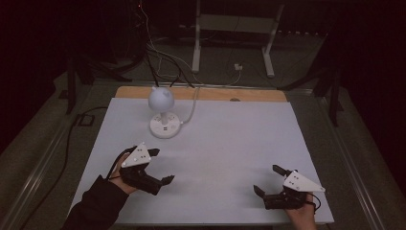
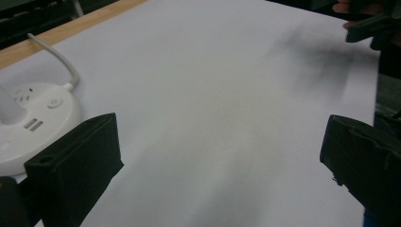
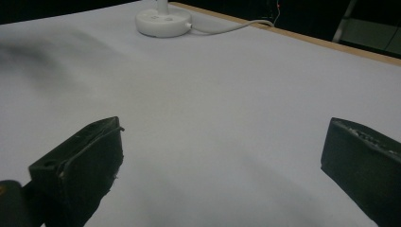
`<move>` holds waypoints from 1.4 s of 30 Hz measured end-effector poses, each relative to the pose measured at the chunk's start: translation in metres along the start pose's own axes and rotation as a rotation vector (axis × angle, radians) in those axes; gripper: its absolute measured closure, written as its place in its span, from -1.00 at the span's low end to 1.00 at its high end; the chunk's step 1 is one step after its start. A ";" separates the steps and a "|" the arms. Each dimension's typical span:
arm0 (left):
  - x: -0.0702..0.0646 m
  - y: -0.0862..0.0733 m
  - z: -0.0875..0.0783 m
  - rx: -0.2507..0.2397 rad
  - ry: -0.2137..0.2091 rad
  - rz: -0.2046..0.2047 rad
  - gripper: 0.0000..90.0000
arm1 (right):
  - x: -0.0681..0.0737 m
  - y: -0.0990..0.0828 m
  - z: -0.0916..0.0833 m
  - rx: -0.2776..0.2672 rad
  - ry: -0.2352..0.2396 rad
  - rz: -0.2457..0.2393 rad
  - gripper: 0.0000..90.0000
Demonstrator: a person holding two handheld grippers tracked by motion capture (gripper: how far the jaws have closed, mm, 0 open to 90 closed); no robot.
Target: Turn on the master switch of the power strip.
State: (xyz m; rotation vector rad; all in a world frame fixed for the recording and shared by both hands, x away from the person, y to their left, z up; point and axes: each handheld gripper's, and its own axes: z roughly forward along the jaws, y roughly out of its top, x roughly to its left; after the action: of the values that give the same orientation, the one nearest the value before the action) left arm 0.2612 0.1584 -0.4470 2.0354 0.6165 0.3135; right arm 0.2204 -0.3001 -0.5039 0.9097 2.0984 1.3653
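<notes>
A small white lamp with a round head [image 1: 160, 98] stands on a round white base with sockets [image 1: 164, 125] at the back left of the white table sheet [image 1: 230, 139]. Its white cable [image 1: 193, 106] runs off the far edge. My left gripper [image 1: 161, 166] rests at the front left, open, jaws pointing right with nothing between them. My right gripper [image 1: 269, 179] lies at the front right, open and empty, jaws pointing left. The base [image 2: 33, 123] sits just left of the left gripper's jaws, and the base [image 3: 163, 21] is far ahead in the right gripper view.
A wooden strip [image 1: 201, 93] borders the table's far edge. Behind the table the floor holds a white metal stand [image 1: 234, 33] and several cables [image 1: 158, 57]. Black posts [image 1: 72, 81] stand at both sides. The room is dark.
</notes>
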 end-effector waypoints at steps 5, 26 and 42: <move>0.005 0.011 0.007 0.008 0.020 -0.008 -1.00 | 0.000 0.000 0.000 -0.003 0.001 0.000 -1.00; 0.027 0.040 0.041 -0.012 0.142 -0.073 -1.00 | -0.001 0.000 -0.001 -0.009 0.011 0.016 -1.00; 0.042 0.046 0.073 -0.048 0.309 -0.181 -1.00 | -0.001 0.000 -0.001 -0.013 0.017 0.019 -1.00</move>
State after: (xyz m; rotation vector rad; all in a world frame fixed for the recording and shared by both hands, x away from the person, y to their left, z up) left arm 0.3434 0.1093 -0.4463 1.8835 0.9676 0.5339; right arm 0.2202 -0.3015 -0.5031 0.9182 2.0961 1.3987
